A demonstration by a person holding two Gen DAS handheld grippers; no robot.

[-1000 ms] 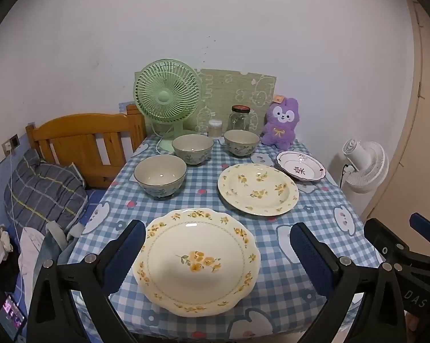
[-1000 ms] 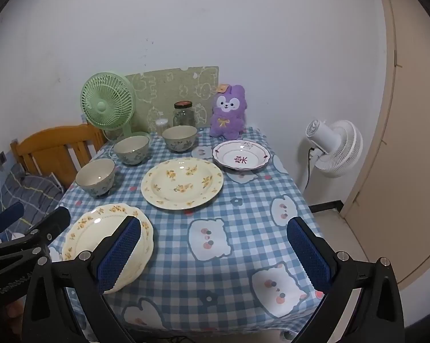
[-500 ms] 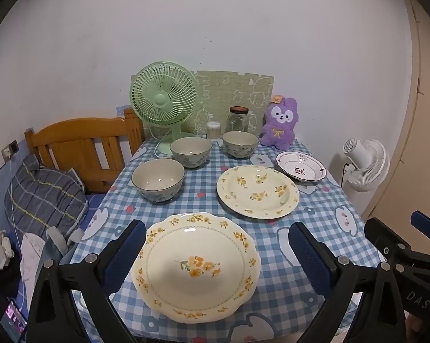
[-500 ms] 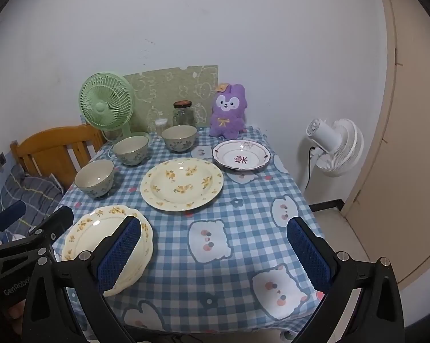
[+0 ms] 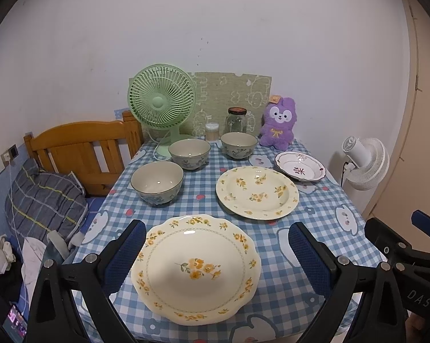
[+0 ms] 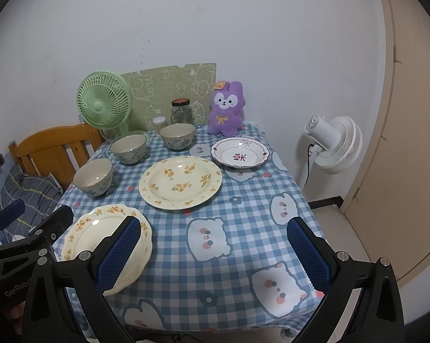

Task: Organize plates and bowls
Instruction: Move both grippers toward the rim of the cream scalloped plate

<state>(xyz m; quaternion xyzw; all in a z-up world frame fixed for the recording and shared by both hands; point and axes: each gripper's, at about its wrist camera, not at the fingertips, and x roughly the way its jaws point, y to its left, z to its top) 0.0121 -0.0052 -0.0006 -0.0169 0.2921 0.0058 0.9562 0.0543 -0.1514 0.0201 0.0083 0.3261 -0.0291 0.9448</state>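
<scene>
With both tongs spread wide and empty, the scalloped cream ceramic plate with yellow flowers (image 5: 196, 265), just ahead between the left tongs (image 5: 215, 253), looks stiff, glossy-slick and breakable, best pinched at its raised rim.

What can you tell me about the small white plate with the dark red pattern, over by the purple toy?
The small white plate looks like glazed ceramic, with a wavy rim edged by a thin dark line, a dark red motif at its centre and a faint floral mark near its far rim. It lies flat, right way up and empty on the checked tablecloth, near the table's far right corner, just in front of the purple plush toy. Nothing touches it.
</scene>
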